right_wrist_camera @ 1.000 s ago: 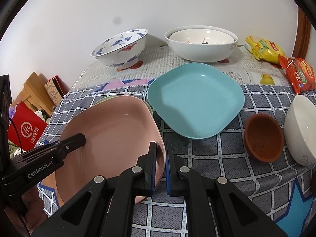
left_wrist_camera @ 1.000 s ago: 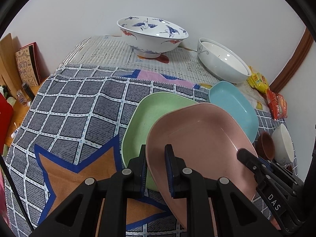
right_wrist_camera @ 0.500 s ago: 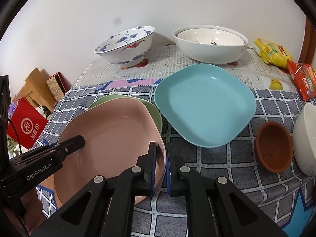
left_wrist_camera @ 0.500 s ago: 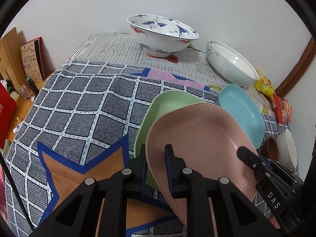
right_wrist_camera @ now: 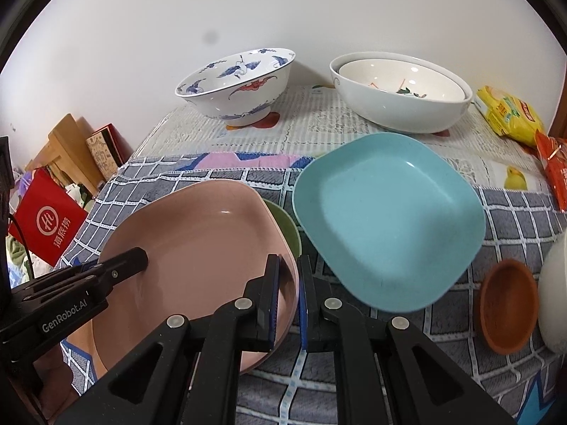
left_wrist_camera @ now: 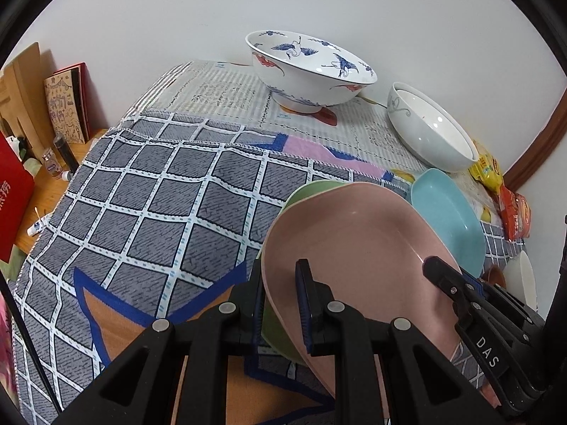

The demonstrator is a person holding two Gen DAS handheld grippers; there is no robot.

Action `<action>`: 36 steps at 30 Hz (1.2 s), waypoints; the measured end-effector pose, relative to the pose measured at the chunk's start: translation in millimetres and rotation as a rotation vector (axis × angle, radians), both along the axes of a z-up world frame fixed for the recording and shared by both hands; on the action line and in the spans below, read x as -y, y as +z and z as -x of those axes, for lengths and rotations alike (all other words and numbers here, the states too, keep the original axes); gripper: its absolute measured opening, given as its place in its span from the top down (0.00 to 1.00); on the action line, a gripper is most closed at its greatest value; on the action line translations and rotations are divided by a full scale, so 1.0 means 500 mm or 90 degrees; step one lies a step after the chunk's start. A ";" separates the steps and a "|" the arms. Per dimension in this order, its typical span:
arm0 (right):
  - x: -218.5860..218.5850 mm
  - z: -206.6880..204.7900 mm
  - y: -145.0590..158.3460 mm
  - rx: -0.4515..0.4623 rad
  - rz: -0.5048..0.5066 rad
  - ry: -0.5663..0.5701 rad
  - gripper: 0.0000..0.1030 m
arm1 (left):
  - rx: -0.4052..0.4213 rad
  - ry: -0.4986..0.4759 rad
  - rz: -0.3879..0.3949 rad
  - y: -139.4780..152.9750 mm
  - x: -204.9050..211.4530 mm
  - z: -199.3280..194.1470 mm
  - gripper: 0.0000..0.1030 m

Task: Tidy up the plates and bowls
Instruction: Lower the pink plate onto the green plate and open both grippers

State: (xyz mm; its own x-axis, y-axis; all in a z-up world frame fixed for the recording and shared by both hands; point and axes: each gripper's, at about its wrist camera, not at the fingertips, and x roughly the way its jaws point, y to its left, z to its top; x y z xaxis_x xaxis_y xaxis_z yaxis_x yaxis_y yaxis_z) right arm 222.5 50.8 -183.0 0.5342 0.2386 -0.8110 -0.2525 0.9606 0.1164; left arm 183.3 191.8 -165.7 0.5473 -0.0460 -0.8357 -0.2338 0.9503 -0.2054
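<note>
A pink plate point(left_wrist_camera: 351, 248) point(right_wrist_camera: 198, 248) is held by both grippers over a green plate point(left_wrist_camera: 312, 191) point(right_wrist_camera: 285, 226), which it mostly covers. My left gripper point(left_wrist_camera: 280, 297) is shut on the pink plate's near-left rim. My right gripper point(right_wrist_camera: 287, 287) is shut on its right rim. Each gripper shows in the other's view, the right one point(left_wrist_camera: 471, 304) and the left one point(right_wrist_camera: 88, 276). A light blue plate point(right_wrist_camera: 386, 219) point(left_wrist_camera: 446, 212) lies to the right on the checked cloth point(left_wrist_camera: 159, 205).
A blue-crane patterned bowl point(left_wrist_camera: 308, 67) point(right_wrist_camera: 237, 81) and nested white bowls point(right_wrist_camera: 400, 95) point(left_wrist_camera: 428, 127) stand at the back by the wall. A small brown bowl point(right_wrist_camera: 510, 304) and a white bowl point(right_wrist_camera: 554, 290) sit at right. Snack packets point(right_wrist_camera: 510, 113) lie back right. Clutter lies off the table's left edge point(left_wrist_camera: 67, 173).
Both grippers have carried the pink plate further over the green plate, covering more of it. Both stay shut on its rim.
</note>
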 end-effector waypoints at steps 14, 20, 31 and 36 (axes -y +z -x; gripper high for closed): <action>-0.030 -0.036 -0.010 0.019 0.046 0.027 0.84 | -0.008 -0.002 0.015 -0.013 -0.004 -0.007 0.82; -0.035 -0.044 -0.007 0.012 0.060 0.024 0.82 | -0.017 -0.029 0.026 -0.014 0.001 0.000 0.76; -0.020 -0.009 0.043 0.039 0.067 0.003 0.65 | 0.002 -0.070 0.006 0.025 0.016 0.040 0.51; -0.002 0.020 0.068 0.049 0.054 -0.021 0.65 | 0.014 -0.079 -0.007 0.050 0.011 0.058 0.46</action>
State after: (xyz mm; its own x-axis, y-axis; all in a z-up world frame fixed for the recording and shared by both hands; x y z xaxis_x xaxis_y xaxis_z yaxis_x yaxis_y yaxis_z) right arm 212.5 51.5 -149.2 0.6021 0.1517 -0.7838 -0.2259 0.9740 0.0150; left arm 154.2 186.5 -140.9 0.5562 -0.1058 -0.8243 -0.1096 0.9739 -0.1989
